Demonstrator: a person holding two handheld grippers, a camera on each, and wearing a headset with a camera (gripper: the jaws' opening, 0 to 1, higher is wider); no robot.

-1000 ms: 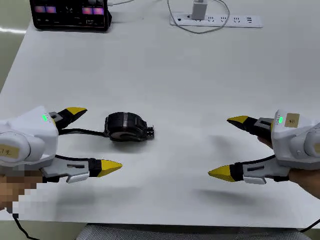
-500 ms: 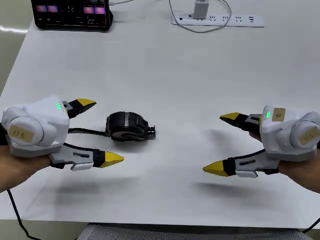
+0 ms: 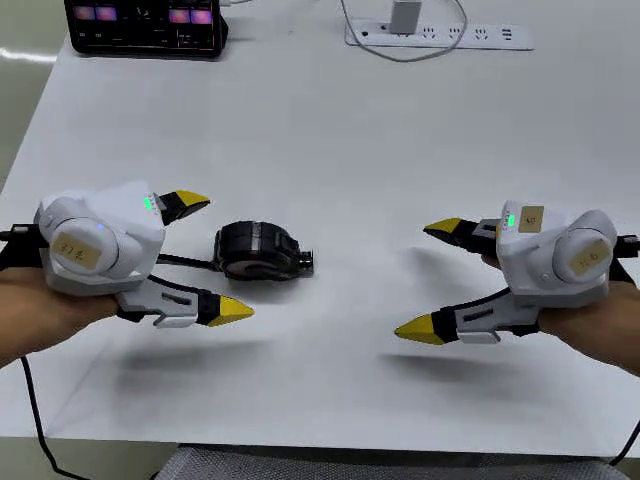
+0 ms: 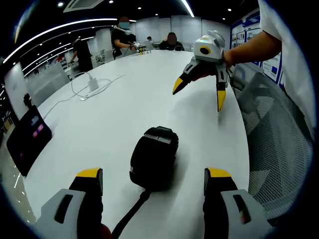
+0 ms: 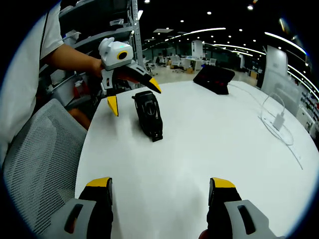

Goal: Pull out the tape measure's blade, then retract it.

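A black tape measure [image 3: 256,252] lies on its side on the white table [image 3: 330,140], its blade tab [image 3: 307,264] pointing right and a black wrist strap [image 3: 185,262] trailing left. My left gripper [image 3: 215,257] is open just to its left, yellow tips on either side of the strap end, not touching the case. In the left gripper view the tape measure [image 4: 153,157] sits a little ahead of the open jaws. My right gripper [image 3: 430,280] is open with nothing in it, well to the right. In the right gripper view the tape measure [image 5: 148,113] lies far ahead.
A dark device with lit screens [image 3: 145,22] stands at the table's far left corner. A white power strip [image 3: 440,35] with a plugged charger and cable lies at the far edge. A mesh chair [image 3: 300,465] sits below the near edge. People stand in the distance [image 4: 122,35].
Both grippers have moved inward towards the tape measure, the left one closing most of the gap to it. The tape measure has not moved. Both stay open.
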